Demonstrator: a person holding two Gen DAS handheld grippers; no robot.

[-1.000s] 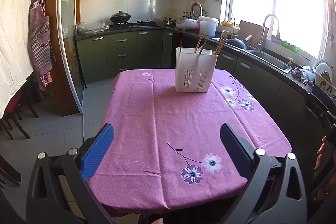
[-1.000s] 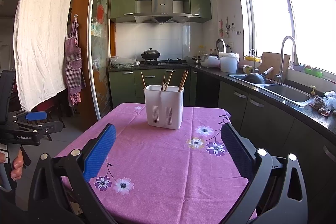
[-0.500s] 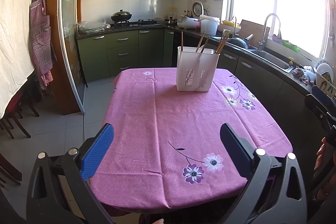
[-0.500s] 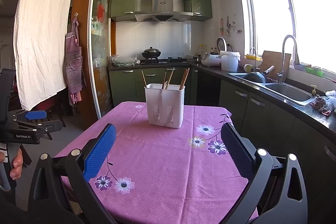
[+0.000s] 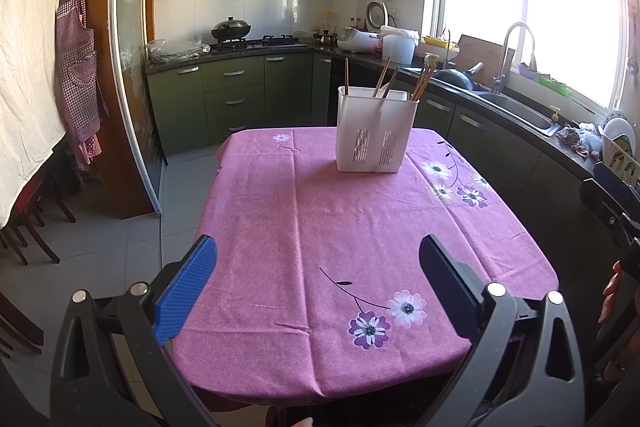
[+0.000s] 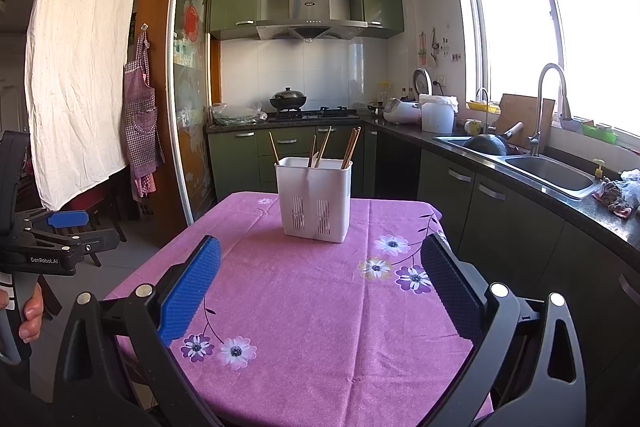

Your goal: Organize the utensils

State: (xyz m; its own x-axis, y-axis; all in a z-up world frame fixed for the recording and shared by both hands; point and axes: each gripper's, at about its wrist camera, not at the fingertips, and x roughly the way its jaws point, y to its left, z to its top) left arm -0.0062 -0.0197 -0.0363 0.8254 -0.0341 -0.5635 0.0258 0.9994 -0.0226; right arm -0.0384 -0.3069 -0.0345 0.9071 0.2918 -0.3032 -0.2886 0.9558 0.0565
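Facing chopstick caddy [image 5: 376,135], both tools open

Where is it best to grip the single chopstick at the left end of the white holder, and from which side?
Probably its bare upper end, from above: the chopstick stands almost upright, apart from the others, its lower part hidden inside the white holder.

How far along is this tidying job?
Done: chopsticks already stand in the white holder on the table. In hand: nothing; the left gripper and right gripper are both open. Left: no loose utensils show, so probably little or nothing.
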